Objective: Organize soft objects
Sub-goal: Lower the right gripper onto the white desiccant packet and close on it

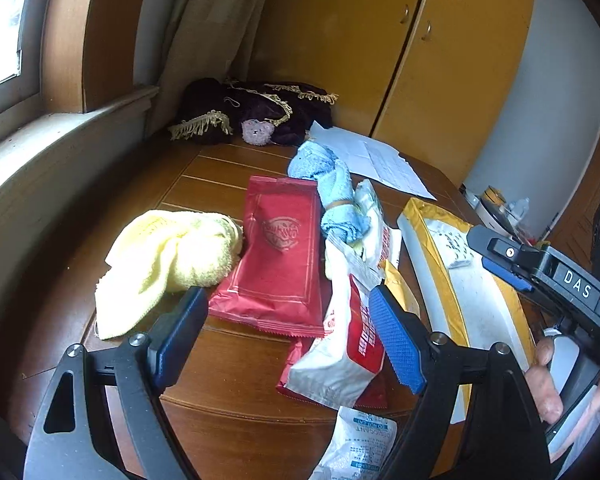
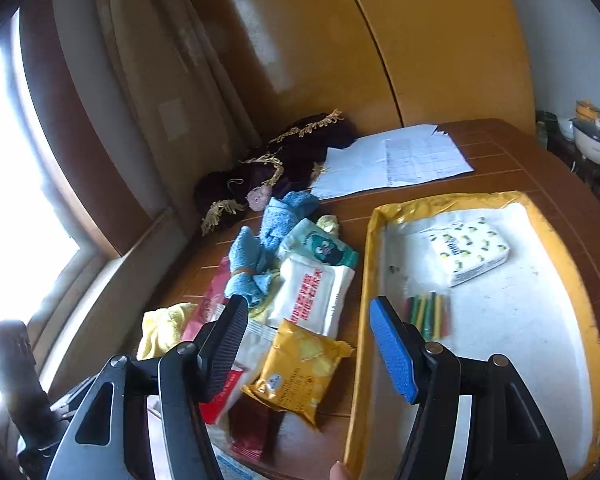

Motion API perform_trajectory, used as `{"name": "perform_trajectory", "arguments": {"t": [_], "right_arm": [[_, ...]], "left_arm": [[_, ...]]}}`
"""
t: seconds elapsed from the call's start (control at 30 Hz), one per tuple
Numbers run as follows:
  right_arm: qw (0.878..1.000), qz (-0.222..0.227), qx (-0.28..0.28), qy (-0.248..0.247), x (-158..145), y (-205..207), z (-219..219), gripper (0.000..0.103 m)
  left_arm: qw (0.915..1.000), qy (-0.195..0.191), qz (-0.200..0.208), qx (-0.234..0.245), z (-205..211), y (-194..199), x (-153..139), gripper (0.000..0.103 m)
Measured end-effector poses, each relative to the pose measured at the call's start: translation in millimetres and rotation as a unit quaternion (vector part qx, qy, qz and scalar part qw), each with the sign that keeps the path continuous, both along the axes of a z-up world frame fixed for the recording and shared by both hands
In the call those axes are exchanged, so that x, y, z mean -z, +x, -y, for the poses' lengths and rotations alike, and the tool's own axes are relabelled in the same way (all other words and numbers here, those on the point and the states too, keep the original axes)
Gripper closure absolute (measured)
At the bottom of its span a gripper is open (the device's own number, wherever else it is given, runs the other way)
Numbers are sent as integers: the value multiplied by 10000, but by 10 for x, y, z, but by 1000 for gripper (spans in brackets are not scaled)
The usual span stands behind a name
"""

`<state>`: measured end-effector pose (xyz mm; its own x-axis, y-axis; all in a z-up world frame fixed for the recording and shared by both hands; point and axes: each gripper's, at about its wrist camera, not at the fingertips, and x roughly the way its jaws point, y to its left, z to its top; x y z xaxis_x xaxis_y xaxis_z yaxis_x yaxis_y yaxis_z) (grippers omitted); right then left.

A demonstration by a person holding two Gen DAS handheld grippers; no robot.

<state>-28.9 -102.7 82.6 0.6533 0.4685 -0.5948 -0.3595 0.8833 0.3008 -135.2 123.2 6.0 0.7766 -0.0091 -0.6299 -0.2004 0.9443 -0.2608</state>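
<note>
**Mia:** What is on the wooden table point(image 1: 228, 360)?

**Ben:** A pile of soft things. A yellow cloth point(image 1: 172, 264) lies on the left. Just beside it is a flat red packet point(image 1: 280, 256). A blue cloth point(image 1: 332, 192) tied with a band lies on top of the pile, farther back.

**Mia:** And the packs?

**Ben:** A white pack with red letters point(image 2: 312, 292) sits in the middle. A green and white pack point(image 2: 320, 248) is behind it, touching it. A yellow snack bag point(image 2: 300, 372) is in front of it.

**Mia:** Where is the tray?

**Ben:** The yellow tray point(image 2: 366, 280) is to the right of the pile. Inside it are a tissue pack with lemons point(image 2: 470, 254) and some little colored sticks point(image 2: 428, 316). They are apart from each other.

**Mia:** What do the grippers do?

**Ben:** The left gripper point(image 1: 296, 332) is above the near end of the pile. Its two fingers are wide apart and hold nothing. The right gripper point(image 2: 310, 344) is over the yellow snack bag and the tray edge. Its fingers are wide apart too, with nothing between them.

**Mia:** What is at the back?

**Ben:** A dark cloth with gold fringe point(image 1: 256, 108) and a sheet of white paper point(image 2: 396, 160).
</note>
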Motion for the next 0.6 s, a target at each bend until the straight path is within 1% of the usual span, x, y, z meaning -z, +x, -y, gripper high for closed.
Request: {"name": "perform_trajectory", "arguments": {"t": [0.07, 0.17, 0.27, 0.33, 0.4, 0.5, 0.6], "right_arm": [[9997, -23, -249, 44, -15, -122, 95, 37], [9970, -260, -694, 206, 41, -338, 163, 37], [9923, -497, -1043, 440, 120, -575, 135, 37], [9897, -563, -1269, 337, 184, -695, 49, 37], [9872, -634, -1442, 231, 245, -777, 5, 37], [9801, -870, -1766, 261, 354, -841, -71, 37], [9729, -1134, -2011, 103, 489, -883, -245, 37]], "left_arm": [[9999, 123, 59, -20, 29, -42, -33, 20], [9996, 261, 131, -22, 65, -119, -85, 20], [9991, 415, 53, 59, 159, -171, -97, 20], [9993, 363, -53, 85, 175, -195, -80, 20], [9996, 213, -163, 109, 151, -208, -58, 20], [9995, 59, -291, 141, 133, -236, -27, 20], [9991, -31, -375, 176, 124, -240, -10, 20]]}}
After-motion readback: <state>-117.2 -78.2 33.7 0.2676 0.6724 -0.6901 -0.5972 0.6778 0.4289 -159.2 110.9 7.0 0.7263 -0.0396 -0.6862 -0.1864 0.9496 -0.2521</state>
